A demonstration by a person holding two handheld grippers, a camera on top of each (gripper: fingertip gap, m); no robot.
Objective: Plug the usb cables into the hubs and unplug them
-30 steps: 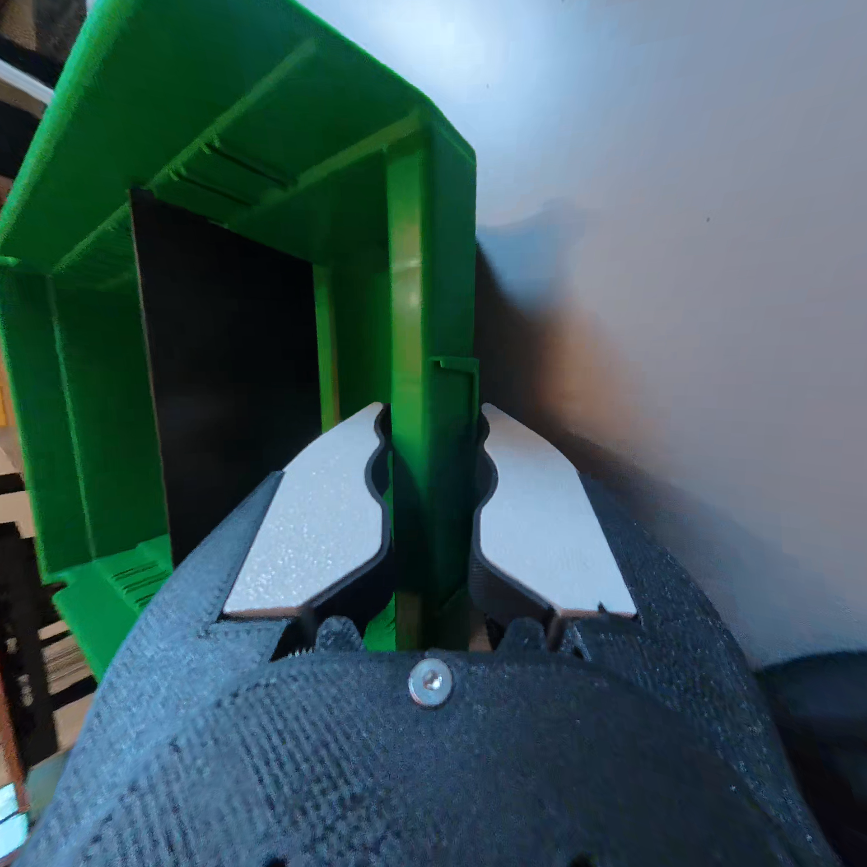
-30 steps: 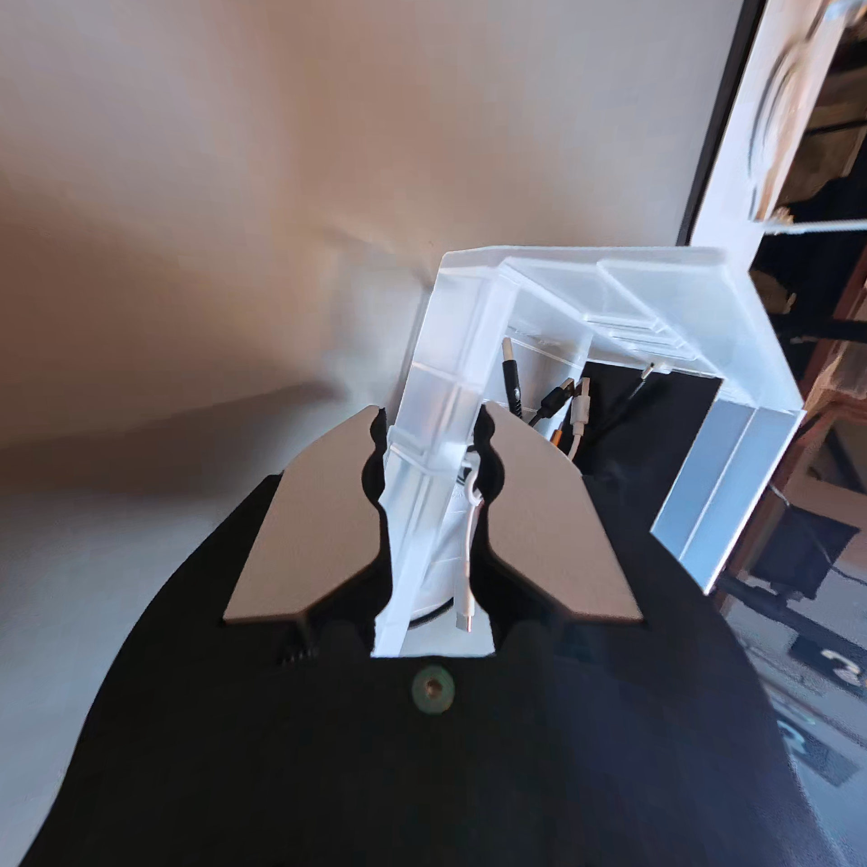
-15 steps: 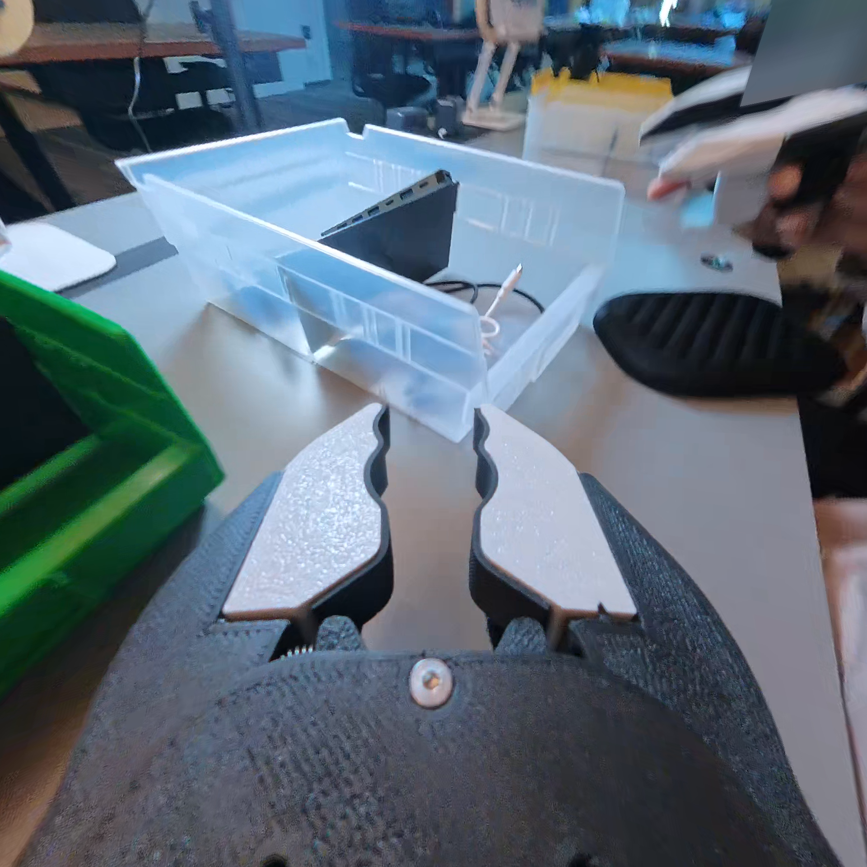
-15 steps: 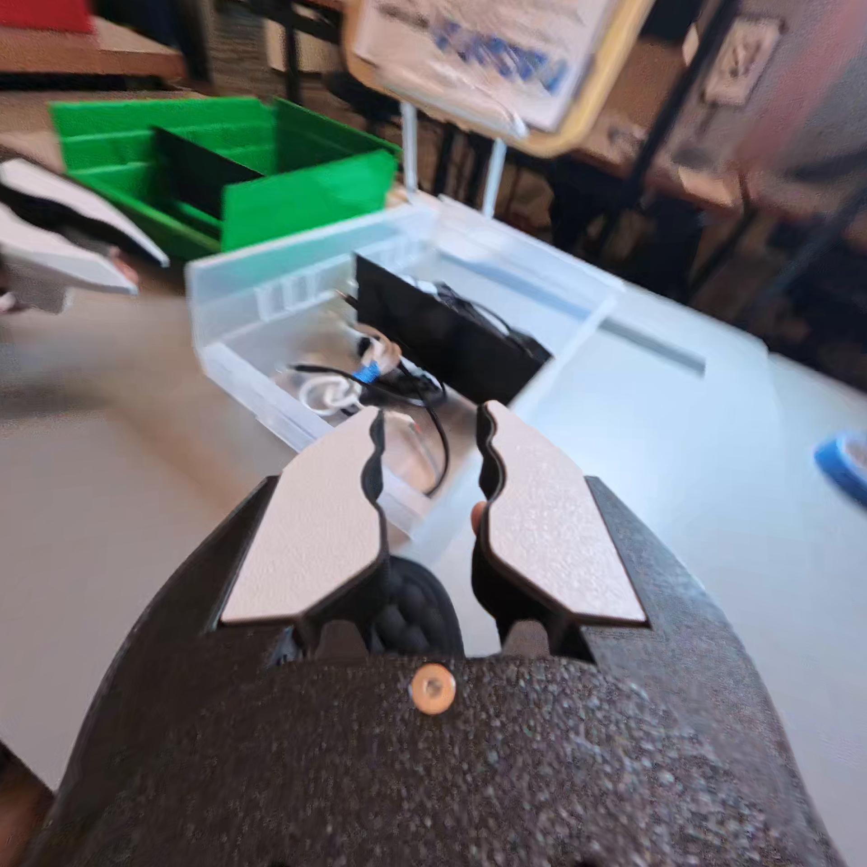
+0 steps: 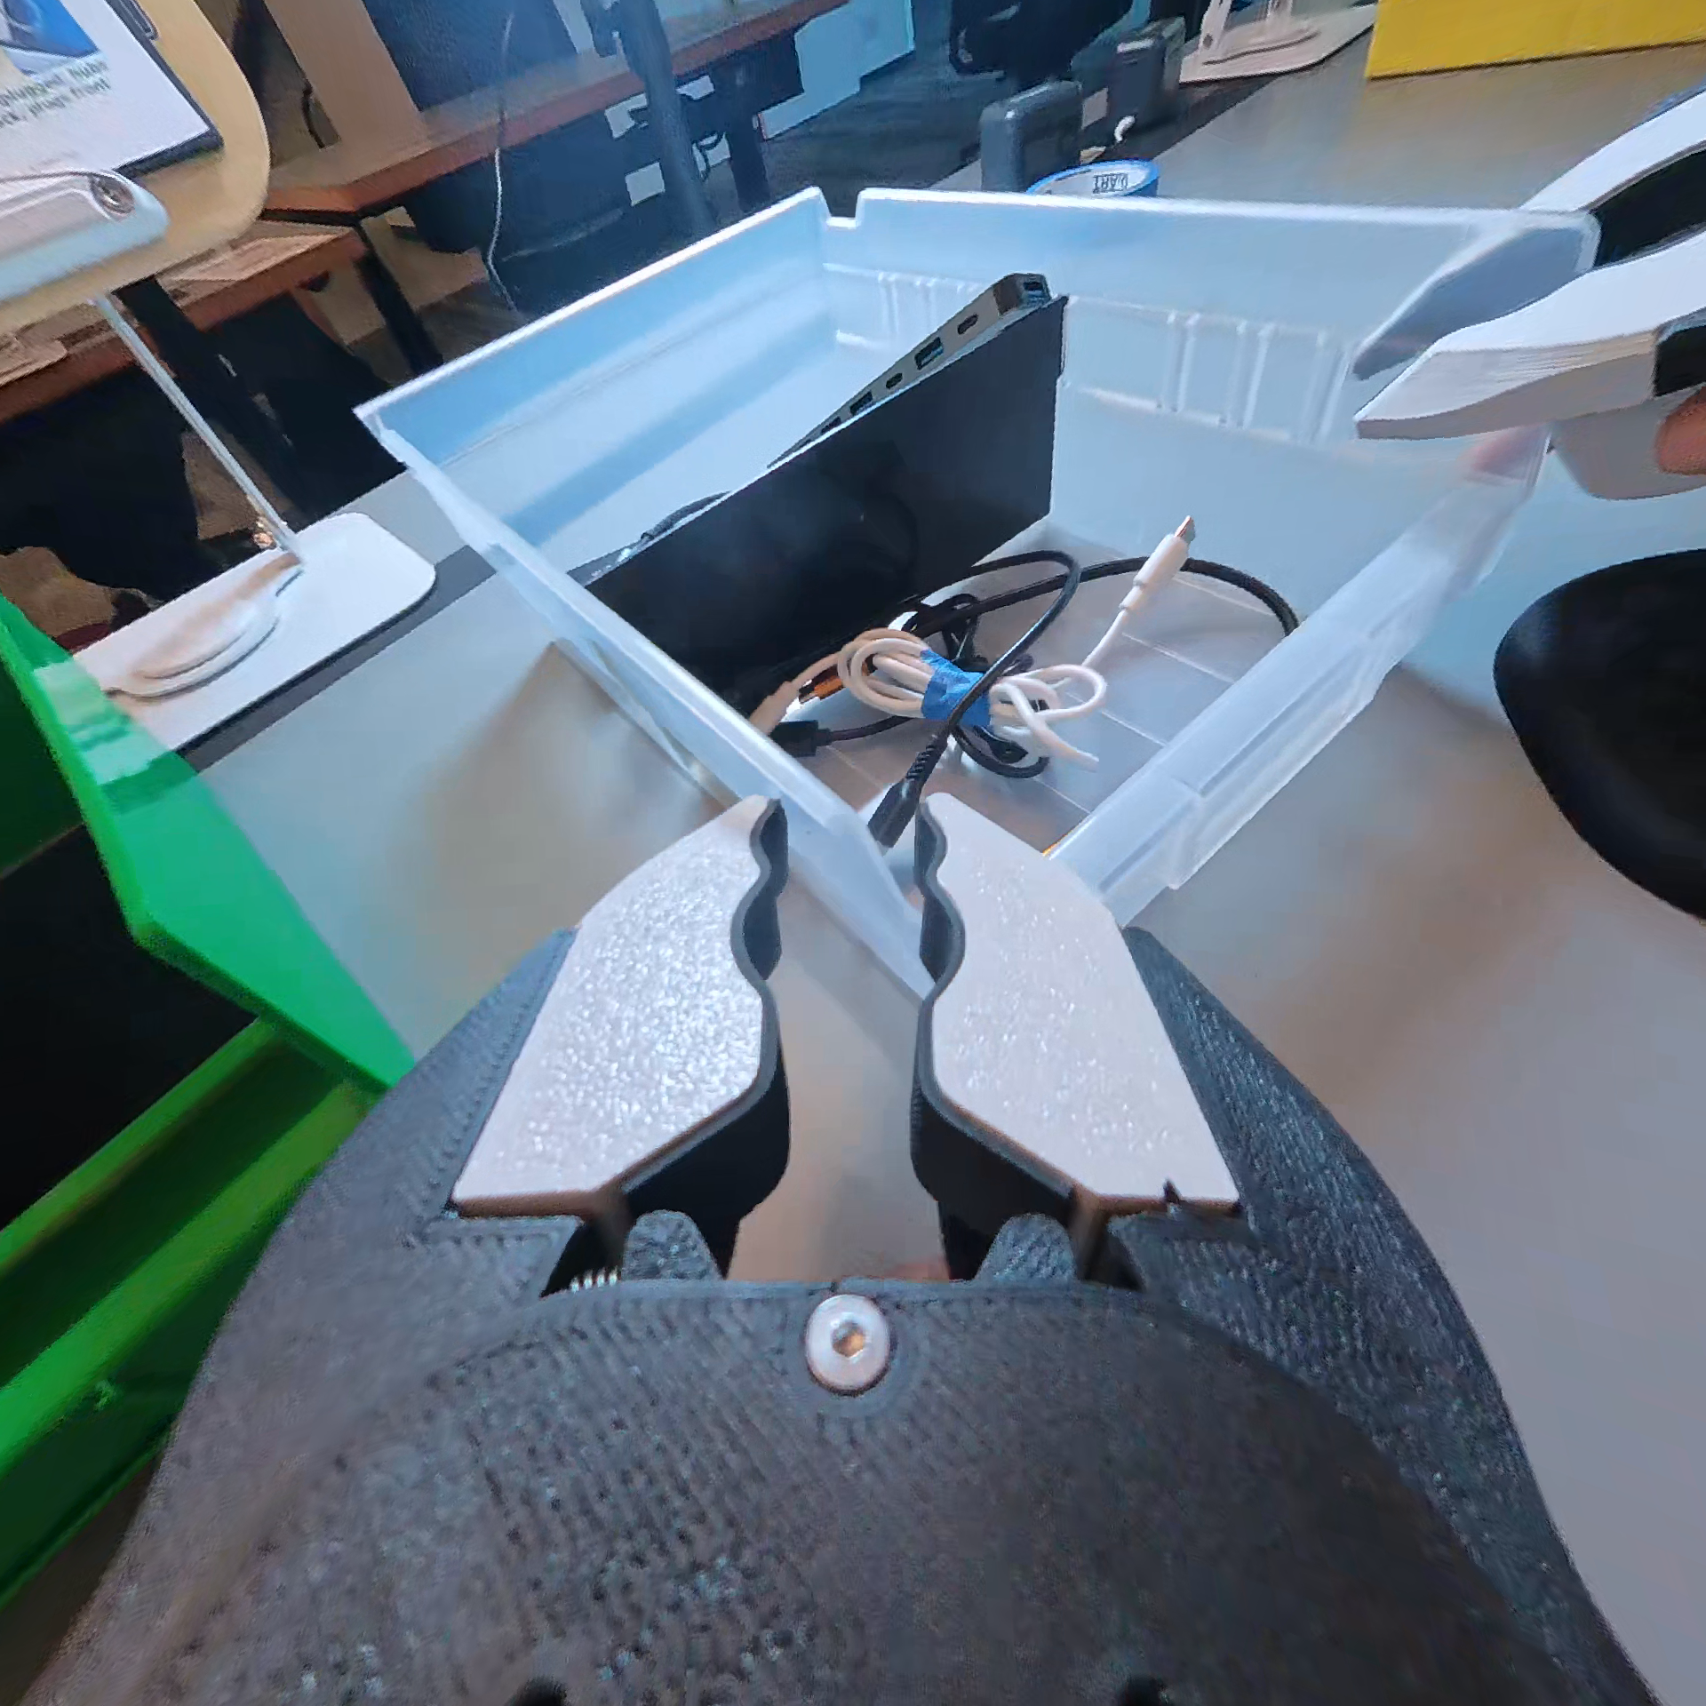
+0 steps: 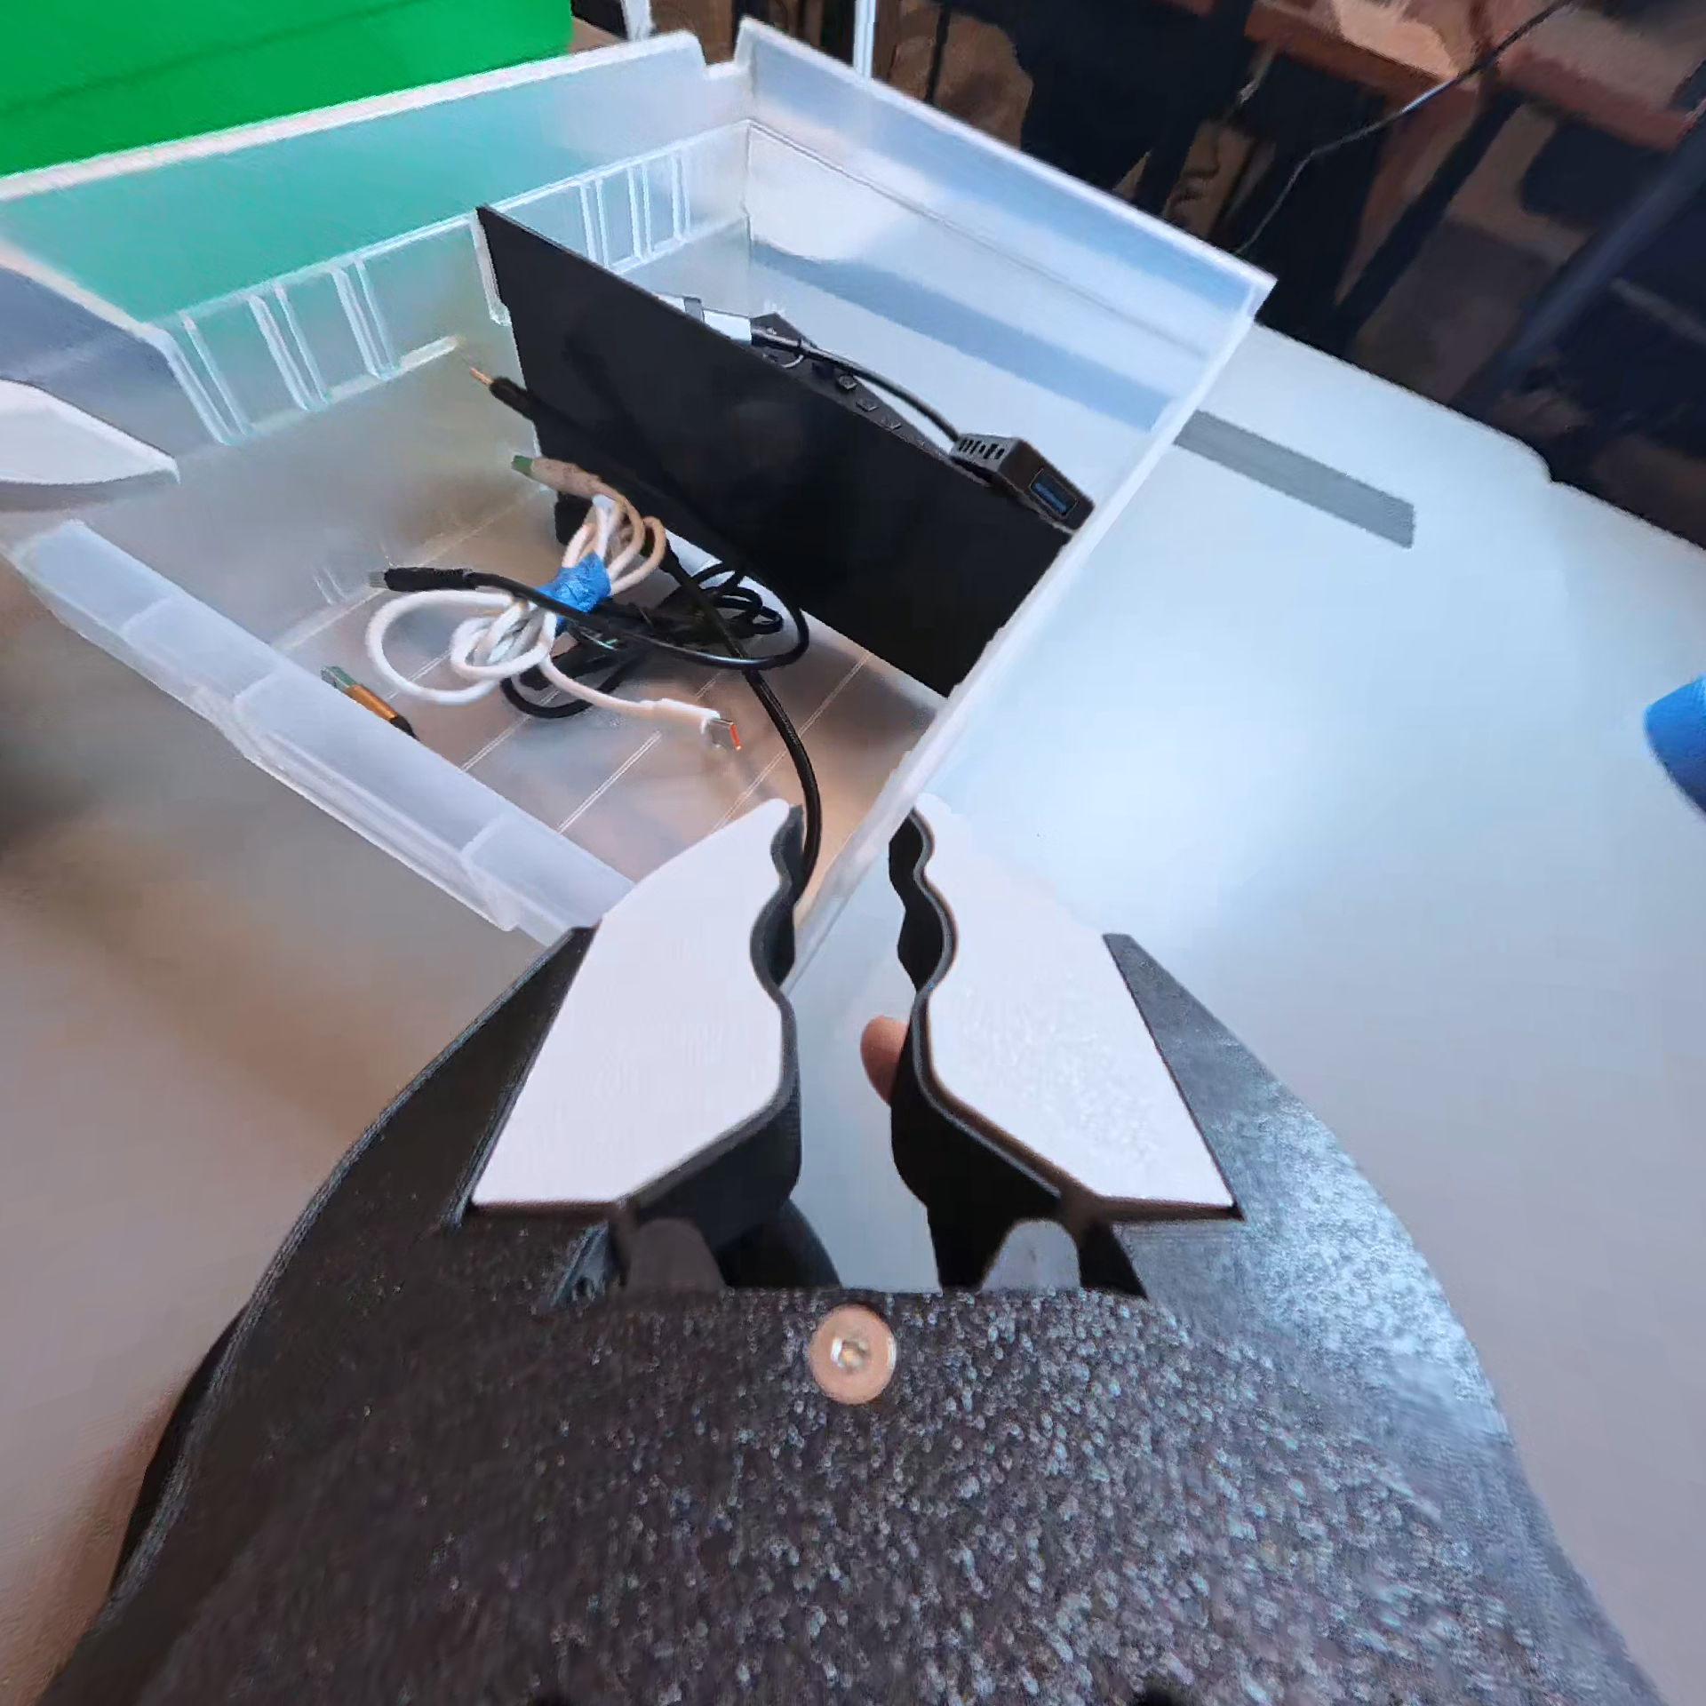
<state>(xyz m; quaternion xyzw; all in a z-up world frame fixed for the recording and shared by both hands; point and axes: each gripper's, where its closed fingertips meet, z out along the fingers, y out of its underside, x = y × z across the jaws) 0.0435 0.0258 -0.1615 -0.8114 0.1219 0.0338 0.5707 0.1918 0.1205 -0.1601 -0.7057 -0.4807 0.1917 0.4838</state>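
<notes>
A clear plastic bin (image 5: 1292,720) stands on the table, split by a black divider (image 5: 877,517). A grey hub (image 5: 923,360) lies behind the divider. In the right wrist view, a black hub (image 6: 1025,462) lies there too. White cables bound with blue tape (image 5: 951,692) and black cables (image 6: 803,766) lie in the front compartment. My left gripper (image 5: 849,822) is open, with the bin's near corner between its fingers. My right gripper (image 6: 845,831) is open, with the bin's side wall (image 6: 1062,646) edge between its fingers. It also shows in the left wrist view (image 5: 1477,342).
A green bin (image 5: 185,877) stands to the left of the clear one. A stand with a white base (image 5: 258,600) is behind it. A blue tape roll (image 6: 1680,738) lies on the table at the right. Desks and chairs stand beyond the table. My right fingertips sit around 20 cm from my left ones.
One second ago my left gripper was on the green bin's wall and my right on the clear bin, both lifted. Both bins now rest on the table and both grippers have closed in on the clear bin.
</notes>
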